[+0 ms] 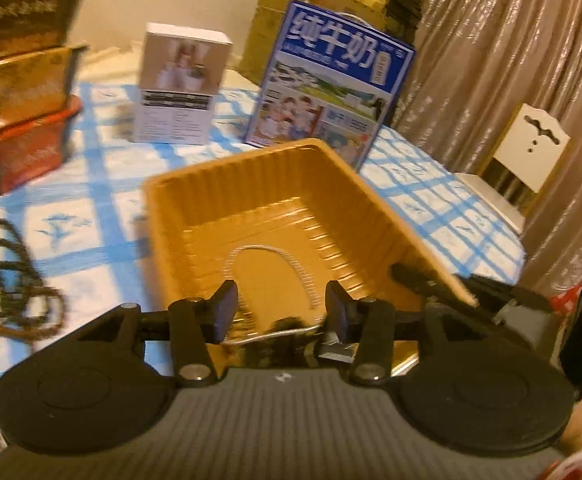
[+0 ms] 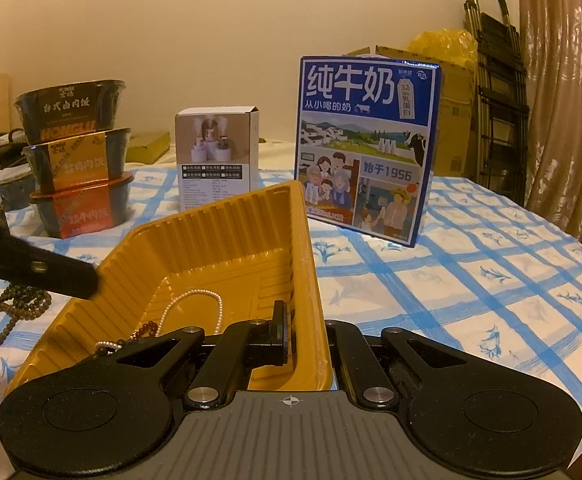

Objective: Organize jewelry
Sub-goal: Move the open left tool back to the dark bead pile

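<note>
Beads: brown strand (image 2: 7, 304) lies heaped by table's left edge, limp, light, slippery; I'd pinch a bunched loop. Pearl strand (image 2: 195, 300) already in tray (image 2: 227, 236). Left gripper (image 1: 281, 308) spread, empty; right gripper (image 2: 311, 340) clamps tray wall.

A blue-checked tablecloth (image 2: 471, 280) carries tray (image 2: 195, 248), beads (image 2: 7, 304), milk carton (image 2: 367, 148).

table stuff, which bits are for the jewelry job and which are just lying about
For the job: gold tray, pearl strand in it, dark bead necklace on the cloth.

Lying about: milk box, small white box, stacked meal bowls.
</note>
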Tool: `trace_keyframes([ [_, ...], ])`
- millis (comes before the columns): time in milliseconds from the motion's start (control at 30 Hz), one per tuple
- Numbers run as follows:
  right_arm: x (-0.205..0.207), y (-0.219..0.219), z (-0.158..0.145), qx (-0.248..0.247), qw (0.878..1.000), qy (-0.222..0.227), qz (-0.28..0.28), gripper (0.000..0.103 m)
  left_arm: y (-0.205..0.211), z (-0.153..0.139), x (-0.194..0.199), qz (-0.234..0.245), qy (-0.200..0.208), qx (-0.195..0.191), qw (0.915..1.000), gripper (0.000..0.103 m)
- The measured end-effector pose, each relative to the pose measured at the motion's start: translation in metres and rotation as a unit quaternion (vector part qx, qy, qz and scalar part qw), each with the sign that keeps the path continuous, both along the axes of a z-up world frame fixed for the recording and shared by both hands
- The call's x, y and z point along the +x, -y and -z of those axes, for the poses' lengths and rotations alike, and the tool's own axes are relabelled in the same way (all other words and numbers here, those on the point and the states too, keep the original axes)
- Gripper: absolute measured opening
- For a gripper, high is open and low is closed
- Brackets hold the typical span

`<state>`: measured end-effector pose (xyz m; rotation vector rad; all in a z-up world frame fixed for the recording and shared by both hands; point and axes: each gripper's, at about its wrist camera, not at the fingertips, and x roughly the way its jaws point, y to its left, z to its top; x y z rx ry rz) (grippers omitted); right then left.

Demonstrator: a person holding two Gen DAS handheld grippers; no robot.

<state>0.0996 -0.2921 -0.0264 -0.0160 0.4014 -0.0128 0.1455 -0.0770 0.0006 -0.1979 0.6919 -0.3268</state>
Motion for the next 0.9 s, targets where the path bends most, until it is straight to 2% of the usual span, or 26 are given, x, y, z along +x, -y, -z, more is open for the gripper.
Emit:
trace_keyframes([
  [167, 0.0, 0.0, 0.0, 0.0, 1.0, -0.001, 0.001, 0.005, -0.033, 0.0, -0.017, -0.04, -0.002, 0.023, 0.9989, 0.044],
  [433, 0.0, 0.001, 0.001, -0.001, 1.0, -0.002, 0.003, 0.004, -0.08, 0.016, -0.039, -0.101, -0.037, 0.058, 0.9925, 0.044],
  [900, 0.002, 0.003, 0.002, -0.001, 1.0, -0.005, 0.005, 0.005, -0.106, 0.034, -0.054, -0.143, -0.066, 0.09, 0.9833, 0.044],
])
